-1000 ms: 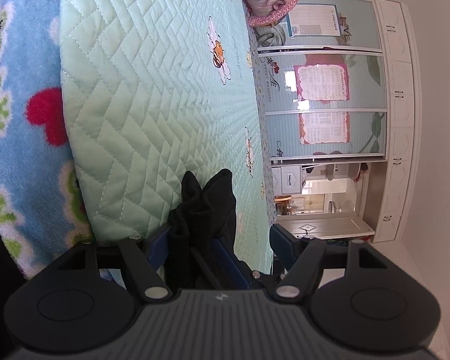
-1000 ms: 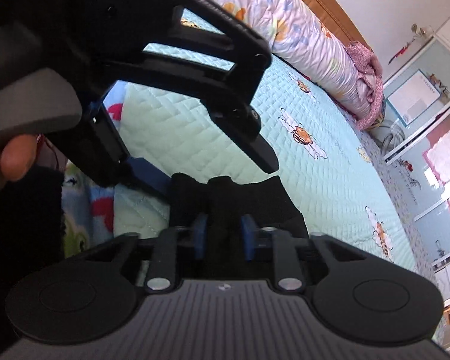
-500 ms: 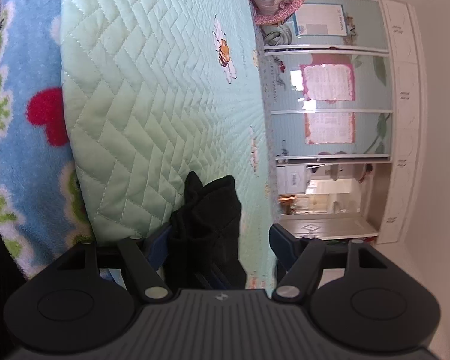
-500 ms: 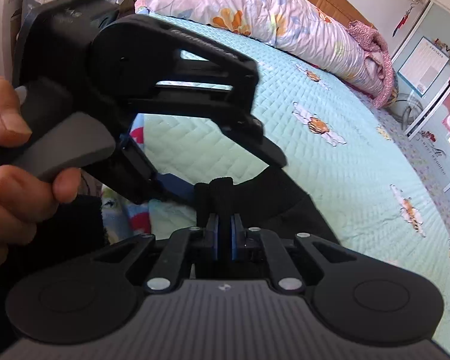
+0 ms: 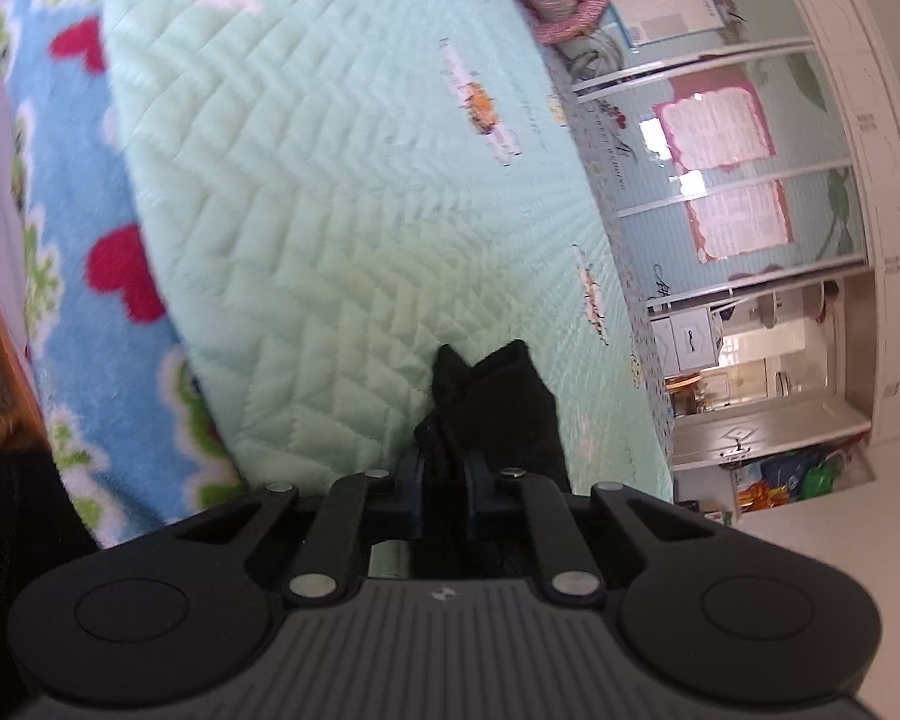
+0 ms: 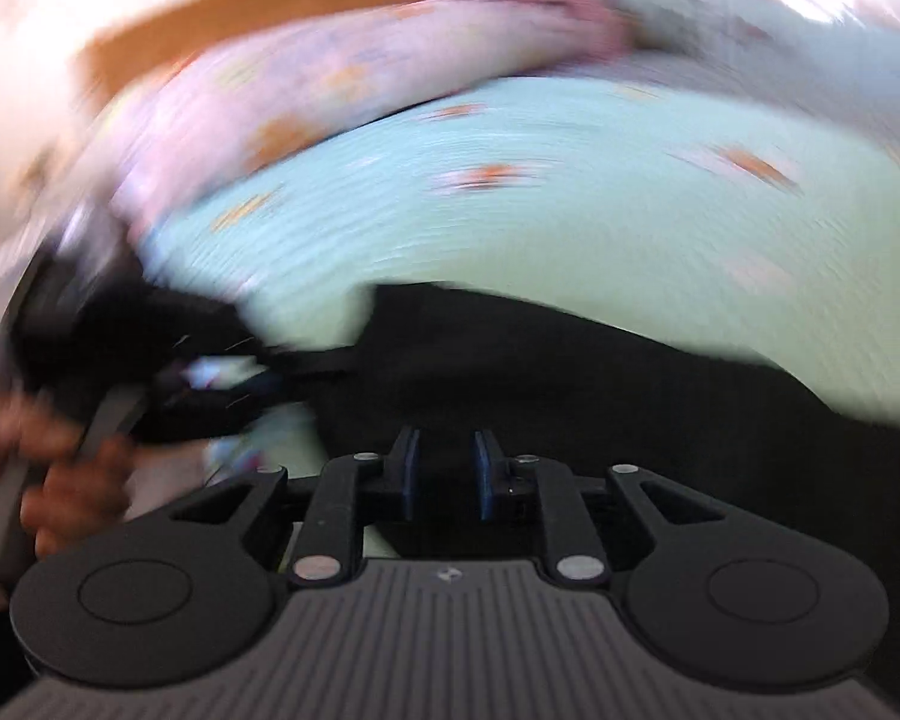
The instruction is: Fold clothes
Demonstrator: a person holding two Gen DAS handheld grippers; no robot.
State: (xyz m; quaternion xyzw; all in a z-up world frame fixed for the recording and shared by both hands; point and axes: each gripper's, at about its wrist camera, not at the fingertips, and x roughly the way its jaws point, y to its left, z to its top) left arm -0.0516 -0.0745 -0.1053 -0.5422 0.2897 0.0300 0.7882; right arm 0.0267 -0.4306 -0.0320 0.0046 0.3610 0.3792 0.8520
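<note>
A black garment (image 5: pixel 498 402) pokes up in a bunched fold between the narrow blue pads of my left gripper (image 5: pixel 444 480), which is shut on it above the mint quilted bedspread (image 5: pixel 330 180). The right wrist view is heavily blurred. There the same black garment (image 6: pixel 630 384) stretches wide across the bed in front of my right gripper (image 6: pixel 445 468), whose pads stand close together with dark cloth between them. The left gripper (image 6: pixel 150 360) shows at the left of that view, held by a hand (image 6: pixel 72 480).
A blue fleece blanket (image 5: pixel 90 300) with red hearts hangs over the bed's near side. A wardrobe with sliding doors (image 5: pixel 750 180) stands beyond the bed. A floral pillow (image 6: pixel 330 90) and a wooden headboard (image 6: pixel 210 18) lie at the far end.
My left gripper has closed from open onto the black garment. My right gripper has swung fast to the right, drawing the garment out wide, away from the left gripper.
</note>
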